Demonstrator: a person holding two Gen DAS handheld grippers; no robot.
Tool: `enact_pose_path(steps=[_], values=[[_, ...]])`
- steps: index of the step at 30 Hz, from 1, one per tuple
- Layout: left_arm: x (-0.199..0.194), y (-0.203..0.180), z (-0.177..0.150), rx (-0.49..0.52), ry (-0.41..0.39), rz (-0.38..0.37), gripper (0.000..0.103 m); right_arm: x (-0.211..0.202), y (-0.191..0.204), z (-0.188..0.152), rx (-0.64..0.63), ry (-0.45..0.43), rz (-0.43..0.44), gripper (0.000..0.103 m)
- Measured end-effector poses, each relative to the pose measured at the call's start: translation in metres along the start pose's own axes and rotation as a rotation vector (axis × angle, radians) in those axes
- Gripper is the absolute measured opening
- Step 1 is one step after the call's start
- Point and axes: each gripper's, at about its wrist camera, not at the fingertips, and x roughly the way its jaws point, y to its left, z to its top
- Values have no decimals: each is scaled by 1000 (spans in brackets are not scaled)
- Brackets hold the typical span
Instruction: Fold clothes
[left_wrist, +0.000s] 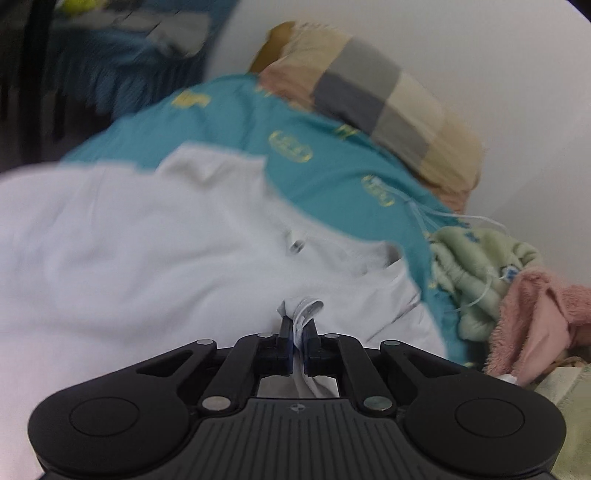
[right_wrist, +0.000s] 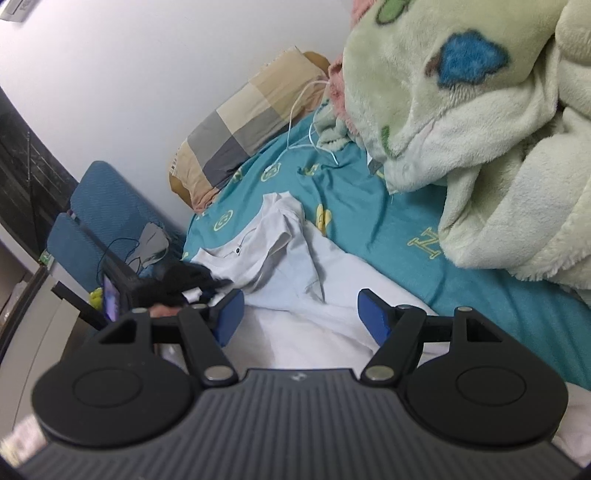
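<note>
Where bedsheet spreads, shirt (white).

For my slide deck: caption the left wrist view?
Left gripper pinching a white shirt on a teal bedsheet.

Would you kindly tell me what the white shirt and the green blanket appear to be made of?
White shirt: thin woven or knit cloth, likely cotton, matte; it creases softly. Green blanket: plush fleece, probably synthetic; its surface shows a fuzzy pile and thick rounded folds.
</note>
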Motion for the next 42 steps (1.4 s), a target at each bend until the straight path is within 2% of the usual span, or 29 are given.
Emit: enact_pose_path(steps=[3, 6, 10, 12, 14, 17, 19, 22, 27, 29, 31, 34, 36, 37, 38, 39, 41, 42], values=[[0, -15, 25, 77, -50, 38, 4, -2, 4, -2, -20, -7, -3, 71], [13, -11, 33, 92, -61, 116, 4, 1, 7, -4, -36, -2, -13, 71], [42, 14, 20, 63, -25, 188, 8, 8, 8, -5, -52, 12, -14, 71], [48, 25, 9, 56, -9, 205, 27, 10, 7, -4, -62, 6, -25, 71], [44, 32, 1, 60, -12, 204, 35, 11, 5, -3, -60, 1, -38, 71], [25, 35, 1, 31, -20, 188, 60, 12, 2, -1, -44, 0, -41, 71], [10, 34, 1, -23, -8, 135, 62, 10, 2, -1, -47, -7, -39, 71], [-4, 22, -9, -92, 64, 18, 63, 3, 3, 1, -43, -21, -27, 71], [-5, -17, -41, -112, 139, -80, 64, -6, 2, 1, -41, -37, -26, 71], [2, -32, -51, -106, 145, -92, 64, -6, 0, 1, -35, -34, -26, 71], [13, -40, -61, -135, 156, -96, 63, -5, -1, 1, -30, -31, -27, 71], [28, -42, -68, -202, 155, -109, 56, -2, -2, 1, -23, -25, -26, 71], [32, -42, -68, -197, 124, -95, 34, 1, -3, 1, -19, -20, -26, 71], [31, -42, -67, -189, 104, -95, 32, 3, -4, 0, -17, -17, -29, 71], [29, -42, -66, -178, 82, -100, 24, 4, -4, 0, -13, -13, -30, 71], [26, -42, -65, -167, 65, -102, 9, 5, -5, 0, -6, -9, -30, 71], [16, -41, -59, -156, 46, -112, 8, 7, -6, 0, 2, -8, -30, 71], [10, -40, -56, -153, 42, -123, 4, 7, -6, 0, 0, -9, -32, 71]])
